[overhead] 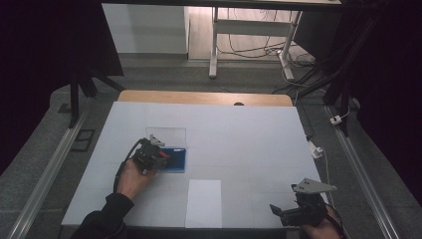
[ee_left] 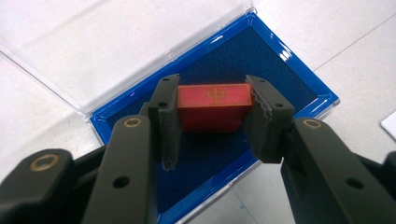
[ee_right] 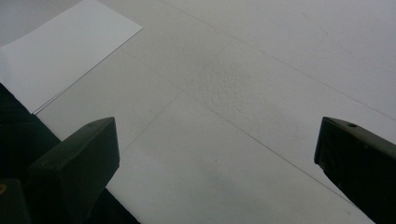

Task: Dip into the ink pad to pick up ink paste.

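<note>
So the left gripper (ee_left: 214,105) is clamped on a small red block (ee_left: 214,106), right over the blue-lined case (ee_left: 299,70), which sits toward the desk's left side, lid open. Honestly the grip looks thin: the pads only catch the block's ends, so a twist could pop it loose onto the lining. The right gripper (ee_right: 217,163) hangs wide open, holding nothing, near the front right corner.

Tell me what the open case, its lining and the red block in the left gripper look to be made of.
Case: glossy blue hard plastic by its rim highlights, with a clear plastic lid that shows the table through it.
Lining: matte dark blue, probably felt or foam; no shine.
Red block: smooth, rigid, likely plastic, with a gold cross printed on top; hard to be sure.
</note>
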### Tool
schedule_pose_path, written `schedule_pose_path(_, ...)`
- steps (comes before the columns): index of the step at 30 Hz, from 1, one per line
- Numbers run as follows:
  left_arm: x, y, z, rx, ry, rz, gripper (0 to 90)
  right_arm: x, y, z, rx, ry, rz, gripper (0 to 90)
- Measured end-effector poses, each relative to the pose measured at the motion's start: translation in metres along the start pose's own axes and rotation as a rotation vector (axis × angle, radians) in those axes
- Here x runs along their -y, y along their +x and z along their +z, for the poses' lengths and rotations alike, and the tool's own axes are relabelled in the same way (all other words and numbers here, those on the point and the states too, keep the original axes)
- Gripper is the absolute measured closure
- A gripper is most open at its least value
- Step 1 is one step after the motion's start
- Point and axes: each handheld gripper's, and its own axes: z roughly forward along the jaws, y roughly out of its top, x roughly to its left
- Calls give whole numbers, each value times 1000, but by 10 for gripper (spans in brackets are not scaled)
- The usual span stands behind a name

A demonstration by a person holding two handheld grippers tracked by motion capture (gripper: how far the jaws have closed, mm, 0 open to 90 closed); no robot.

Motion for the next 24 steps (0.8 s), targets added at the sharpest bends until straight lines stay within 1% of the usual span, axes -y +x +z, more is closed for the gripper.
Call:
schedule_pose_path(4, 2, 10, 0, 64, -13, -57, 589, 0, 0, 0, 1, -1, 3, 2)
schedule_pose_path(7, 3, 14, 0, 91, -16, -83, 589, 0, 0, 0, 0, -1, 3, 2)
schedule_pose_path(8, 3, 14, 0, 84, -14, -78, 589, 0, 0, 0, 0, -1, 3, 2)
schedule_pose_path(11, 1, 7, 0, 47, -4, -45, 589, 0, 0, 0, -1, 0, 0, 2)
schedule_pose_path(13, 0, 7, 0, 40, 2, -34, 589, 0, 0, 0, -2, -1, 0, 2)
schedule_pose_path(15, -1, 8, 0, 47, 7, -34, 587, 0, 0, 0, -2, -1, -1, 3)
schedule_pose_path(18, -1, 9, 0, 55, 1, -40, 586, 0, 0, 0, -1, -2, 1, 3)
schedule_pose_path(22, 0, 14, -2, 86, -2, -75, 584, 0, 0, 0, -3, -3, 2, 3)
schedule_pose_path(24, 0, 16, -2, 99, -3, -79, 584, 0, 0, 0, -1, -2, 1, 3)
